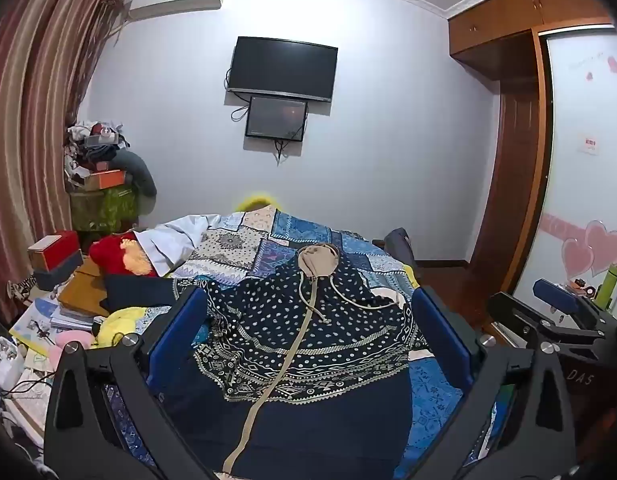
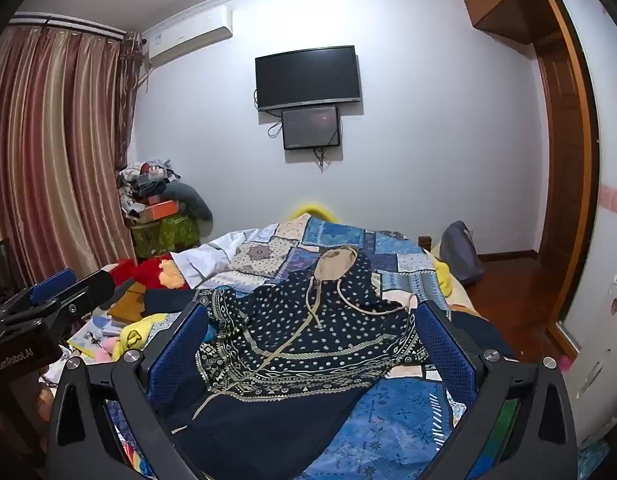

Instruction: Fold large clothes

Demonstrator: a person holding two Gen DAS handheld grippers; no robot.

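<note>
A dark navy hooded garment (image 1: 304, 344) with white dots, patterned bands and a beige zip and drawstrings lies spread on the bed, its beige-lined hood (image 1: 318, 260) at the far end. In the right wrist view the same garment (image 2: 308, 344) lies with its hood (image 2: 338, 264) away from me. My left gripper (image 1: 308, 332) hovers above its near part, open wide, nothing between the blue pads. My right gripper (image 2: 310, 340) is open too, over the garment's middle, touching nothing. Each gripper also shows in the other's view, the right gripper (image 1: 560, 312) at the right and the left gripper (image 2: 56, 292) at the left.
A blue patchwork quilt (image 1: 292, 236) covers the bed. Boxes, books, a red plush toy (image 1: 116, 256) and yellow cloth crowd the left side. A pile of clothes and boxes (image 1: 100, 168) stands in the corner by the curtain. A wardrobe (image 1: 580, 160) and wooden floor lie to the right.
</note>
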